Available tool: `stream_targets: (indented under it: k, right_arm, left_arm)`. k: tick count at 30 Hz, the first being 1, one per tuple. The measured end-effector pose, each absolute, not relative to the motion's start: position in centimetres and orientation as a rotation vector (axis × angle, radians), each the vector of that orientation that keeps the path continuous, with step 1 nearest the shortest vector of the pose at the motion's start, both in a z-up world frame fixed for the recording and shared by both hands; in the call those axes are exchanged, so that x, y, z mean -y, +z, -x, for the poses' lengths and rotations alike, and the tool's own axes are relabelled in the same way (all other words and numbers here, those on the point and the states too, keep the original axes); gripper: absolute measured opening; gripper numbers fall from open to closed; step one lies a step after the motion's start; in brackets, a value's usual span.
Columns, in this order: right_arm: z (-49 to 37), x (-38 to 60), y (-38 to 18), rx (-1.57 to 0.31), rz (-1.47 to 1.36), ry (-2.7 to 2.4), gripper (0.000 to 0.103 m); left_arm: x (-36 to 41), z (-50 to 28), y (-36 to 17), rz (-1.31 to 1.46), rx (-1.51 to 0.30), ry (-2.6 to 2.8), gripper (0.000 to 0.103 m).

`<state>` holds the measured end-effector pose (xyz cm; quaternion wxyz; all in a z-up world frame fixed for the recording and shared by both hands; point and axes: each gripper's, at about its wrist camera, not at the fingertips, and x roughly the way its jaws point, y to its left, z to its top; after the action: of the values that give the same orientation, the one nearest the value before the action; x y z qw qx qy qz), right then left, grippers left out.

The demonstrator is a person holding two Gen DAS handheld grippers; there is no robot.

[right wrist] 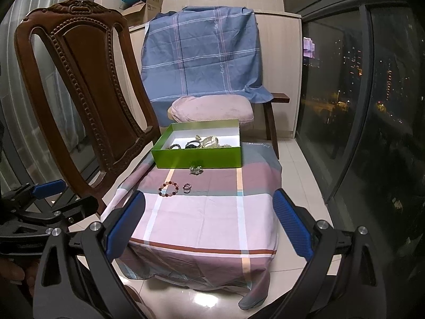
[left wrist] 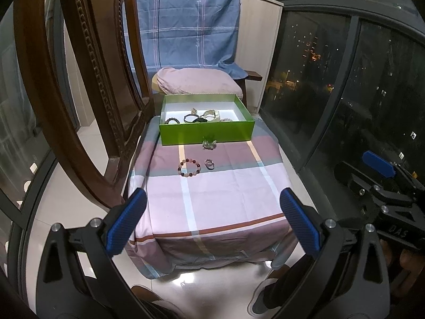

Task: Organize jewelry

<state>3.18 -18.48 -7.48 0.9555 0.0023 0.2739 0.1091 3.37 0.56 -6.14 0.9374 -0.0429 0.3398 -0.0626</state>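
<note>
We count one green box (left wrist: pixel 207 133) at the far end of a low surface draped in a pink plaid cloth (left wrist: pixel 212 199), its lid off. Inside lie several pieces: a dark beaded bracelet (left wrist: pixel 172 120) at left, black bangles (left wrist: pixel 191 118) in the middle, a pale cuff-like piece (left wrist: pixel 212 114) to the right. The exact count inside we cannot tell.

Three items lie outside on the cloth. One beaded bracelet (left wrist: pixel 190 168) of reddish and pale beads lies flat. Just beside it to the right sits a small cluster of rings (left wrist: pixel 209 163), not touching the bracelet. One greenish crystal piece (left wrist: pixel 209 143) rests against the box's front wall.

Two grippers in view. The left gripper (left wrist: pixel 212 223) hovers over the near edge of the cloth, its blue fingers (left wrist: pixel 124 226) spread wide, nothing between them. The right gripper (right wrist: pixel 209 223) hangs likewise, fingers (right wrist: pixel 292 226) equally wide apart, clasping nothing, well short of the jewelry.

One carved wooden chair (right wrist: pixel 79 85) stands at left; one pink cushion (right wrist: pixel 212 109) sits behind the box, a blue plaid sheet (right wrist: pixel 202 53) hung behind it.
</note>
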Motion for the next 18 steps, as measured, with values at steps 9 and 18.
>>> stream_targets:
  k: [9,18]
  right_arm:
    - [-4.6,18.6,-8.7,-0.583,-0.017,0.216,0.094]
    - [-10.2,18.7,-13.9,-0.719,-0.027,0.224,0.086]
  left_arm:
    - [-1.0,-6.4,-7.7,0.069,-0.728,-0.126,0.099]
    - [-3.1,-17.3,-14.2,0.066,-0.913,-0.107,0.063]
